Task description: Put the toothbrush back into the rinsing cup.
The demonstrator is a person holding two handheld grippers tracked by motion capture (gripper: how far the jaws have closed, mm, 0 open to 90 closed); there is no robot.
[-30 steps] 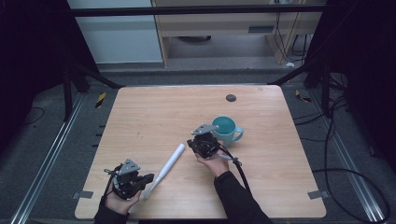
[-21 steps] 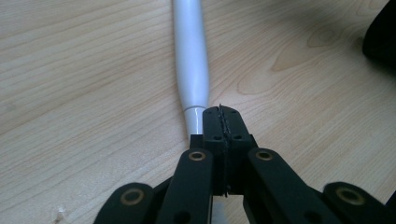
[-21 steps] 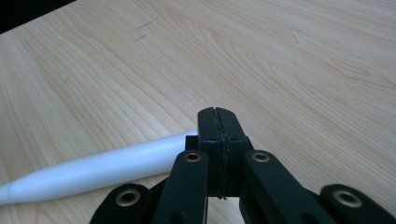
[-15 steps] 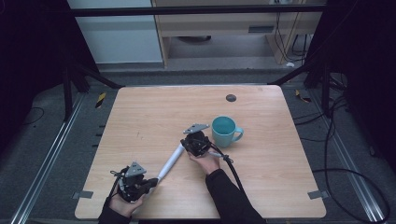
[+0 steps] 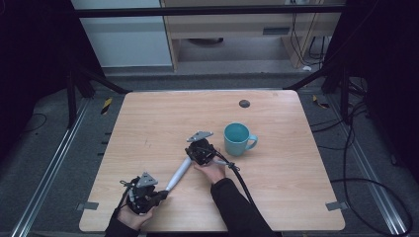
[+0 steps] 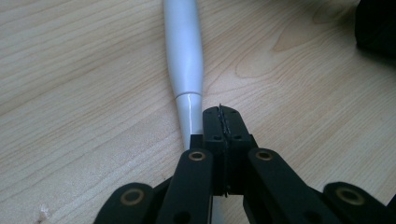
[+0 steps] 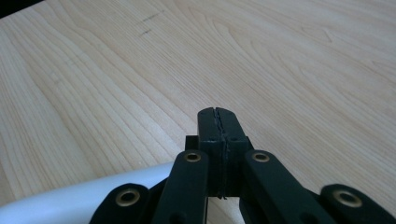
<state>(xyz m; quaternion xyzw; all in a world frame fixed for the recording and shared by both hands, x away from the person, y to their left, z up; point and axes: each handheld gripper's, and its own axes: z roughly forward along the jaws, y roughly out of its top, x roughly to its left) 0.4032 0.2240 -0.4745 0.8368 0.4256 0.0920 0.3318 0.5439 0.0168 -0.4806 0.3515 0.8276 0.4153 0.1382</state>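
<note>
Table (image 5: 148,118): a pale wooden top with rounded corners, set on a dark frame over grey floor; a small dark round spot sits near its far edge.
Right forearm (image 5: 237,207): in a dark sleeve, it comes in from the bottom edge and slants up and to the left toward the middle of the table.
Right hand (image 5: 211,170): palm wrapped around the gripper's body from below, close above the wood, with a black cable trailing back along the sleeve.
Left hand (image 5: 132,213): low at the near left corner, cupping its gripper from underneath, wrist barely inside the bottom edge.
Mug (image 5: 238,139): teal, upright, handle to the right, standing just right of the right gripper and apart from it.
White handle (image 5: 179,173): a long, slim, white tool lying flat on the table, running diagonally between the two grippers; in the left gripper view its thicker part narrows to a thin neck that passes just left of the jaws.
Right gripper (image 7: 217,114): jaws pressed together with nothing between them, pointing out over bare wood; the white handle lies under its body at the lower left of its own view.
Left gripper (image 6: 220,112): jaws pressed together and empty, tips just beside the handle's thin neck; whether they touch it I cannot tell.
</note>
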